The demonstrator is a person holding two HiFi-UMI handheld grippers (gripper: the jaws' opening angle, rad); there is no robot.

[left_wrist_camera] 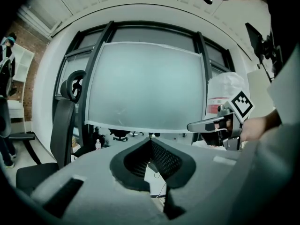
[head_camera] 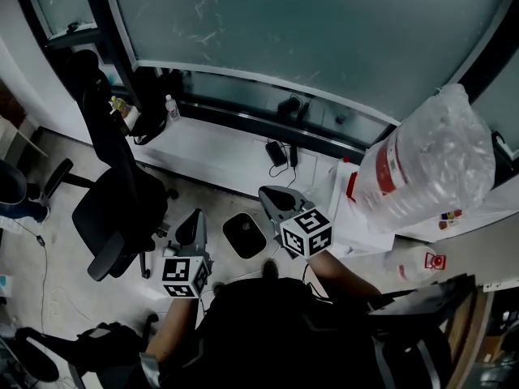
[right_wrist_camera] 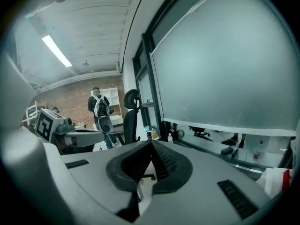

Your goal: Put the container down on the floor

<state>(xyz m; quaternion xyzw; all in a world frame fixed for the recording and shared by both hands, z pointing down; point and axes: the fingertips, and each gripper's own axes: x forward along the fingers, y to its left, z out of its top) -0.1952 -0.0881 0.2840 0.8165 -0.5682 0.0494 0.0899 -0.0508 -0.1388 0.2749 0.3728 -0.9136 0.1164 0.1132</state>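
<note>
Nearest are the person's two forearms, each carrying a tool at about the same height. The left tool (left_wrist_camera: 150, 143) has its jaws pressed together with nothing between them. The right tool (right_wrist_camera: 151, 144) is the same, jaws pressed together and empty.

Just beyond and below, between the two tools, a dark rounded-square thing lies on the floor (head_camera: 203, 197). I take it to be the container (head_camera: 245, 235), though its shape is too dim to be sure. It sits flat, and neither tool touches it.

If that reading holds, the putting-down looks done and little remains but to draw the tools clear without knocking the container. If it has not been handled yet, the next move calls for spreading both tools and lowering them to either side of it.

To the left stands a black office chair (head_camera: 113, 209). Farther off a white ledge (head_camera: 219, 148) carries a small bottle (head_camera: 171, 108). At far right a big jug (head_camera: 430, 164) wrapped in clear plastic wears a red band — its print cannot be read. The same goes for a small red-and-white card (head_camera: 435, 261) near it. Farthest is the frosted window (head_camera: 324, 31).
</note>
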